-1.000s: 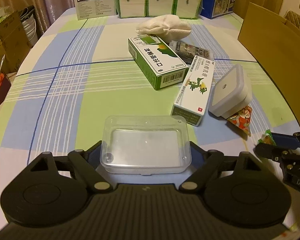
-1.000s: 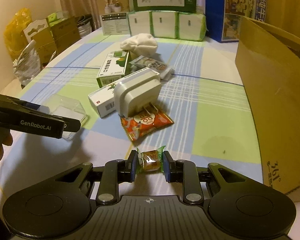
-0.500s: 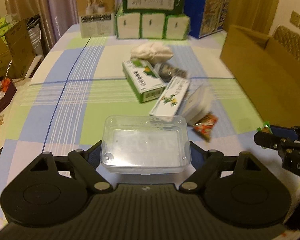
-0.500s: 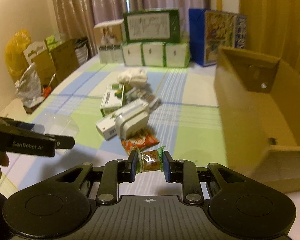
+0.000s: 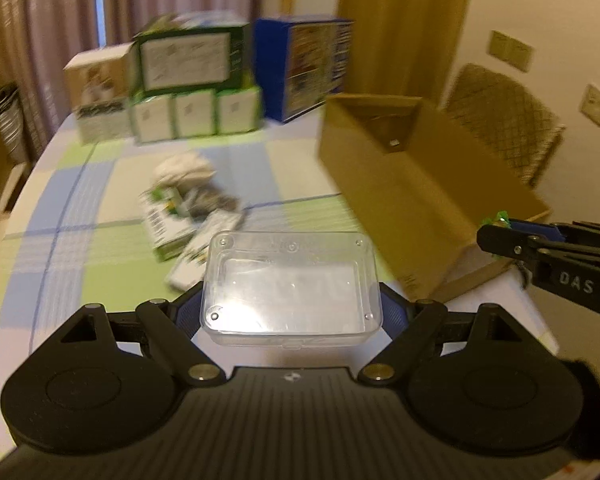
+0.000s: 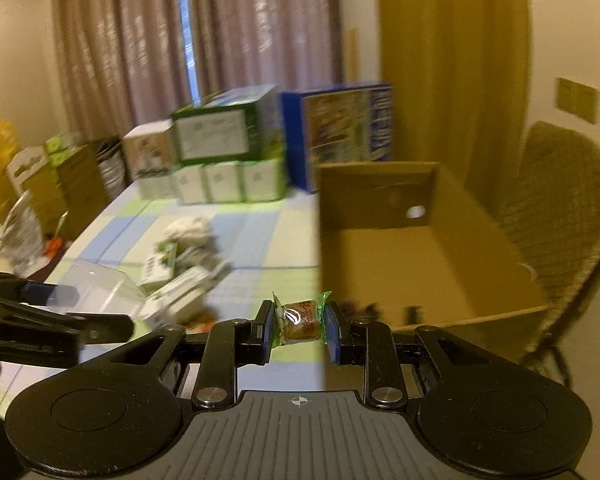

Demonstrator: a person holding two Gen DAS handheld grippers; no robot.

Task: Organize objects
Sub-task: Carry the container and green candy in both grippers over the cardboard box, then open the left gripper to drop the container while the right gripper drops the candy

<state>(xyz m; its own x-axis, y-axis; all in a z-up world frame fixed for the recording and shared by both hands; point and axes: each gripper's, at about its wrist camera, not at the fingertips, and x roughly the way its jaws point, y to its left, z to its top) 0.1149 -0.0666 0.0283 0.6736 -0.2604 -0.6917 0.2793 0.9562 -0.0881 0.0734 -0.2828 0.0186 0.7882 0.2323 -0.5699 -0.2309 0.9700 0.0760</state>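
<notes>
An open brown cardboard box (image 6: 427, 240) sits on the checked bench (image 5: 100, 200). Left tongs (image 5: 292, 312) grip a clear rectangular plastic container (image 5: 292, 284) above it; right tongs (image 6: 298, 330) pinch a green-wrapped brown candy (image 6: 300, 319) near the box.

White letters "DAS" stand on the side of the black right gripper (image 5: 495, 226); print on the blurred cartons cannot be read.
</notes>
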